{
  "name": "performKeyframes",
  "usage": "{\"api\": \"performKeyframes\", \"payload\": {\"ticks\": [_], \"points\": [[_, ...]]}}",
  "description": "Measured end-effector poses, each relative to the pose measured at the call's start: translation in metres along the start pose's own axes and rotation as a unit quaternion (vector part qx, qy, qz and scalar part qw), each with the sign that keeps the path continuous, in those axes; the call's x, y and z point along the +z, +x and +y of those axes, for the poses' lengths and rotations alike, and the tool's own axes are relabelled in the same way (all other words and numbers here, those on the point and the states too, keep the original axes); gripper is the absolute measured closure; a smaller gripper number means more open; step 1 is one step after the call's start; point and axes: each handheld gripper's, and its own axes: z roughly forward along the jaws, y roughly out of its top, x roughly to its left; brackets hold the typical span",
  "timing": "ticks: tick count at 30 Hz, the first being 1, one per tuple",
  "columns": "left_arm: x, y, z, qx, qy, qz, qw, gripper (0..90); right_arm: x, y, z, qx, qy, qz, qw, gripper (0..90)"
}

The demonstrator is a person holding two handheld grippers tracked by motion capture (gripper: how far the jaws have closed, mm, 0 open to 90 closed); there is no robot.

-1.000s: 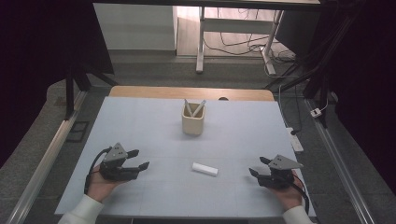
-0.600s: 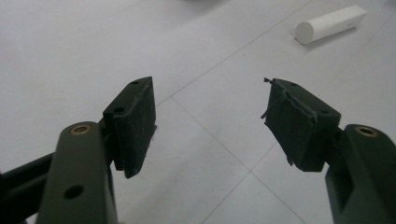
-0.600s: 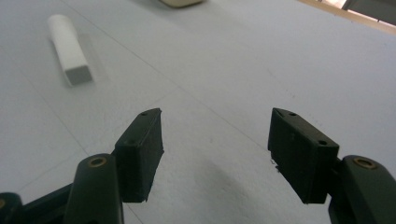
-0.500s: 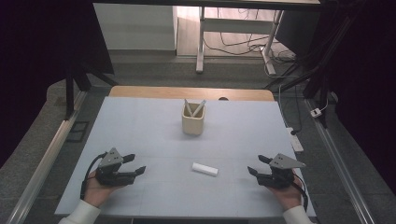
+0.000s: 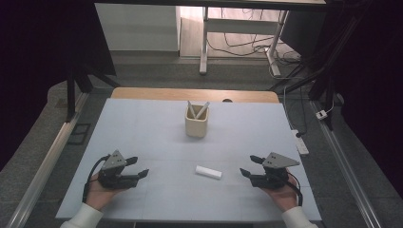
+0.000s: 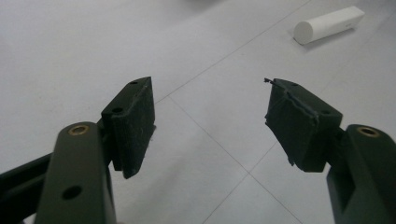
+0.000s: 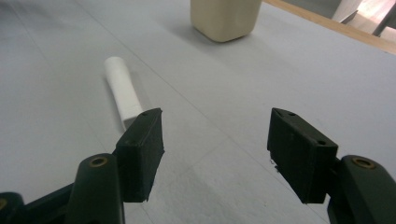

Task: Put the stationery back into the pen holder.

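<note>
Your left claw [image 5: 135, 167] rests open on the counter [image 5: 152, 123], holding nothing. The unmarked white cylinder [image 5: 208, 172] lies flat midway between both claws, nearer than the beige holder [image 5: 196, 126]. Your right claw [image 5: 250, 166] gapes empty too.

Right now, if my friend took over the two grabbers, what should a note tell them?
Left gripper: fingers open, holding nothing, low over the table at the near left.
Right gripper: fingers open, holding nothing, at the near right.
White cylinder: lies flat on the table between the two grippers, apart from both; by the high view it looks a little nearer the right one.
Beige cup: stands upright farther back at the middle, with two pale sticks leaning in it.
Done: nothing picked up.
Left: probably grasp the cylinder and put it in the cup.
</note>
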Motion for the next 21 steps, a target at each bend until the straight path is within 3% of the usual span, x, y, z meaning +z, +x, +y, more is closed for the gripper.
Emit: {"api": "performKeyframes", "payload": {"ticks": [21], "points": [[0.004,-0.001,-0.001,0.007,0.009,0.001,0.9999,32.5,0.026,0.012,0.02,-0.018,0.038,0.036,0.9985,36.1]]}}
